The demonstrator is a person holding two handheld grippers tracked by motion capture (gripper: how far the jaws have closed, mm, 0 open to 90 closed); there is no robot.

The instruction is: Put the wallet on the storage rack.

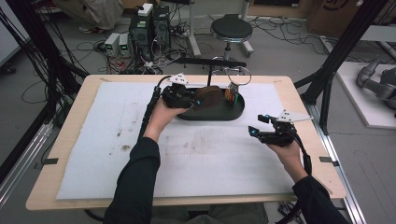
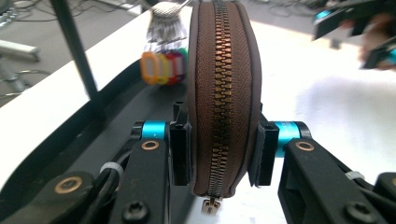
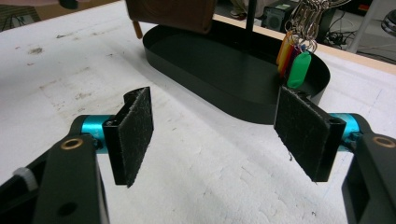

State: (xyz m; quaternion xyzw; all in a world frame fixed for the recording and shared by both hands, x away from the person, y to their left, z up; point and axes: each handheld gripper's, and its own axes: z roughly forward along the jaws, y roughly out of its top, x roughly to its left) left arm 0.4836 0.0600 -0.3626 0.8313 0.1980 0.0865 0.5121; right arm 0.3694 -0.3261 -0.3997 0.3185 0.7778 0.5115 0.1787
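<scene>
Left tongs clamped on brown zip pouch, held edge-up over black tray. Right tongs apart, empty, near tray. Probably mid-carry, lifting out or setting in; next, steady grip, clear of key tags hanging at tray's end.

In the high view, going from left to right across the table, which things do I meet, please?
Left hand-held gripper → brown zip pouch held in it, over the black tray → coloured key tags → right hand-held gripper.
</scene>
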